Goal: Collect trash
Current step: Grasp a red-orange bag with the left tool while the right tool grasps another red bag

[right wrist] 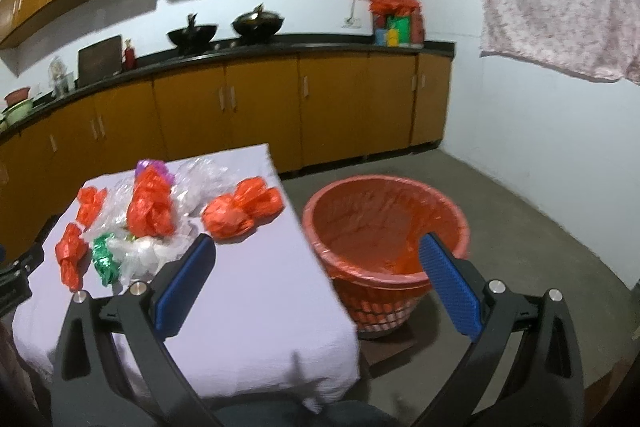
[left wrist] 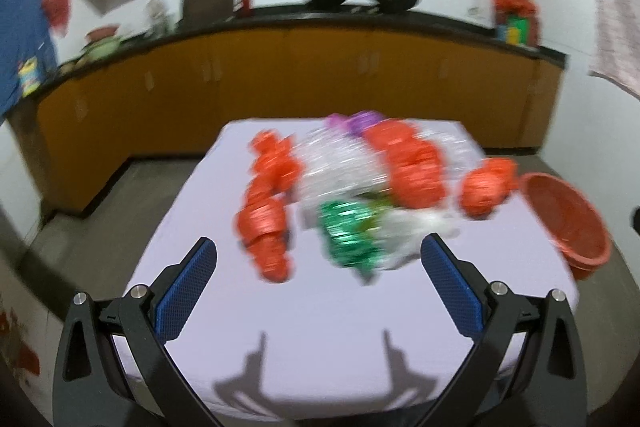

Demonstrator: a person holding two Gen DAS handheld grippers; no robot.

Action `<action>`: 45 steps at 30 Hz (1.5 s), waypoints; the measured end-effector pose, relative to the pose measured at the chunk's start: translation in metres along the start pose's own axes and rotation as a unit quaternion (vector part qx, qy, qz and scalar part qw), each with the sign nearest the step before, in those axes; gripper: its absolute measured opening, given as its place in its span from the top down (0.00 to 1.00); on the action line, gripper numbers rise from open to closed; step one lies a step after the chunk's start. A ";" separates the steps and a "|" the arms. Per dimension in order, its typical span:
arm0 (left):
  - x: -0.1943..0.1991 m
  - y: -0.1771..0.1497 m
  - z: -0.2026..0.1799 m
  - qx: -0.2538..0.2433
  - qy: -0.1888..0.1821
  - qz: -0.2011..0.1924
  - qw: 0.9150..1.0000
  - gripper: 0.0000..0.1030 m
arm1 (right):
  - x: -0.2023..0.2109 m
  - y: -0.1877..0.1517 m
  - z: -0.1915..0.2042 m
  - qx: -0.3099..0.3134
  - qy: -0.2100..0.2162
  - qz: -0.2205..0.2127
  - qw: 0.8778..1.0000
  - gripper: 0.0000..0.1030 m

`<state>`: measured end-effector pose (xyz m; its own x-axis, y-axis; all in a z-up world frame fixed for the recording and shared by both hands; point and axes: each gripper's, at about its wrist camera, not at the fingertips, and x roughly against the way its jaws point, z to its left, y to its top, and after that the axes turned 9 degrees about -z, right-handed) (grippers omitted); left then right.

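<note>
Motion-blurred crumpled orange, clear and green plastic bags (left wrist: 352,195) mid-frame; left gripper (left wrist: 319,263) and right gripper (right wrist: 318,261) spread wide, empty, above the lilac-covered table (right wrist: 256,307).

Left claw (left wrist: 318,247) open above table (left wrist: 320,327); bags (left wrist: 344,183) blurred.

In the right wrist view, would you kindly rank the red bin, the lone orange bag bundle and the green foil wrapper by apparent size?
1. red bin, clearly largest
2. orange bag bundle
3. green foil wrapper, smallest

Camera distance barely affects this order.
</note>
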<state>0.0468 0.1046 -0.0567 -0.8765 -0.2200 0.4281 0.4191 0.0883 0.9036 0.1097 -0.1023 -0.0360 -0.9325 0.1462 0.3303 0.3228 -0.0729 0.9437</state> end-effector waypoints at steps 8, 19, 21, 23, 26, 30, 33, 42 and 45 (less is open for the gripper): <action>-0.050 -0.007 0.049 0.037 0.043 0.050 0.997 0.02 | -0.060 0.004 0.036 0.015 0.028 0.023 0.999 0.04; -0.106 -0.006 0.054 0.066 0.035 0.095 0.993 0.13 | -0.166 0.008 0.077 -0.004 0.054 0.092 0.994 0.12; -0.115 -0.007 0.054 0.067 0.039 0.103 0.992 0.14 | -0.179 0.006 0.079 -0.014 0.054 0.103 0.993 0.12; -0.121 -0.006 0.053 0.066 0.043 0.109 0.991 0.17 | -0.193 0.005 0.085 -0.018 0.052 0.113 0.992 0.12; -0.128 -0.006 0.052 0.062 0.048 0.114 0.990 0.18 | -0.212 0.003 0.093 -0.005 0.040 0.121 0.992 0.12; -0.138 -0.005 0.050 0.057 0.053 0.121 0.990 0.18 | -0.233 -0.002 0.099 -0.005 0.032 0.140 0.990 0.12; -0.147 -0.010 0.048 0.054 0.052 0.136 0.988 0.19 | -0.243 -0.008 0.106 0.001 0.037 0.157 0.987 0.19; -0.155 -0.023 0.060 0.078 0.036 0.154 0.984 0.50 | -0.243 -0.020 0.109 0.005 0.056 0.171 0.984 0.55; -0.151 -0.021 0.063 0.086 0.034 0.147 0.985 0.52 | -0.241 -0.018 0.107 0.002 0.060 0.169 0.984 0.57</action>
<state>0.1553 0.1975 -0.1398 -0.7030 -0.2252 0.6746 0.6004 0.3206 0.7326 0.3465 -0.0308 -0.1303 -0.7839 -0.0033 0.6209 0.6185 -0.0925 0.7803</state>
